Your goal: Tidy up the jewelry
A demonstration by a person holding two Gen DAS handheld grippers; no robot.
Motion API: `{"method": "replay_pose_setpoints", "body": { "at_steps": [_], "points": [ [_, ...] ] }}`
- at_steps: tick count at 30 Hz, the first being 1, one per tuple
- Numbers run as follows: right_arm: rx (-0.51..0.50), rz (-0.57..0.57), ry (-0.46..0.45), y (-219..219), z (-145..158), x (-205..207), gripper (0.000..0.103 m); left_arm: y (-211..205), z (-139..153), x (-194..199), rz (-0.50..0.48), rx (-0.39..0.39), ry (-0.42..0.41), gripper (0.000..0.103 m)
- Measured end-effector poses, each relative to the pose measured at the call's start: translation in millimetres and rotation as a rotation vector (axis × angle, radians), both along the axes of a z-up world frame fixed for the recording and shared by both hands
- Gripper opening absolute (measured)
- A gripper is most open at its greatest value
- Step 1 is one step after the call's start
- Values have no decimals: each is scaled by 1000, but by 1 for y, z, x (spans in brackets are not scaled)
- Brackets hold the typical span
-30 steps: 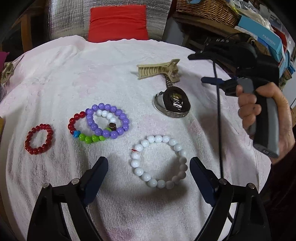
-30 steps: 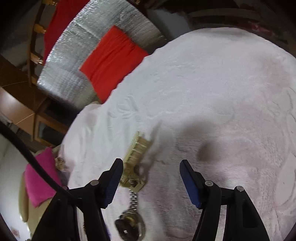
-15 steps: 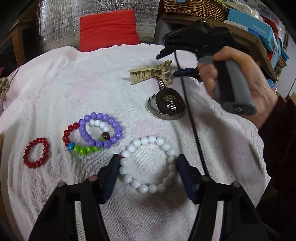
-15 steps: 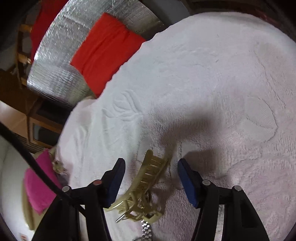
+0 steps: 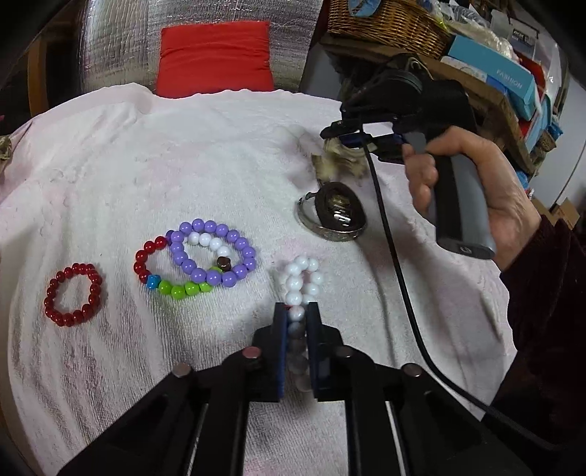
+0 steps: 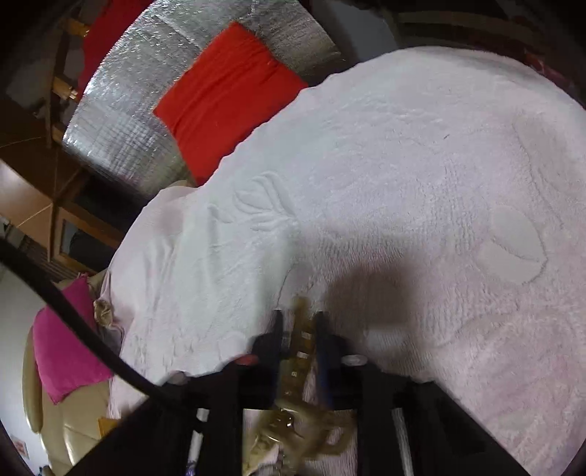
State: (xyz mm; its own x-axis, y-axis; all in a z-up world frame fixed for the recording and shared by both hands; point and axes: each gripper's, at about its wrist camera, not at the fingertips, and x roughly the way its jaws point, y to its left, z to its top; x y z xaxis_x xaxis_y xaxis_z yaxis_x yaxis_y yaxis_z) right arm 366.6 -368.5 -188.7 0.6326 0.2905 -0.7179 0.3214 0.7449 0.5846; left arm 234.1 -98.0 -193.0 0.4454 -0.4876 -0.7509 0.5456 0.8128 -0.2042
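Between the left hand-held gripper's (image 5: 296,311) pads, white bead bracelet (image 5: 301,278).

White bead bracelet (image 5: 302,282), squeezed narrow

Bracelets (image 5: 73,295) left on towel (image 5: 219,146), watch (image 5: 335,214) right, hair clip (image 5: 338,161) perhaps behind watch

A lived-in home, by the look of it. Soft white towel (image 5: 219,153) spread over the tabletop. Red cushion (image 5: 216,58) propped against a quilted silver cover (image 5: 121,44) behind. Wicker basket (image 5: 388,22) and stacked cardboard boxes (image 5: 494,77) crowded on a wooden shelf (image 5: 487,99) to the right. Pink cloth (image 6: 66,351) lying off to the side.
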Motion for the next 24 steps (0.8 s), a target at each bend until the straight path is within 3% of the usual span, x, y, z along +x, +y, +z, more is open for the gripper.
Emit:
{"method": "replay_pose_setpoints", "body": {
  "at_steps": [6, 15, 24],
  "points": [
    [75, 10, -26, -16, 16, -35, 11, 3, 7, -6, -26, -25, -12, 10],
    [100, 43, -19, -31, 25, -91, 11, 17, 12, -18, -8, -41, -5, 10],
    [156, 81, -75, -28, 48, -117, 11, 24, 32, -23, 16, -82, -46, 10]
  ]
}}
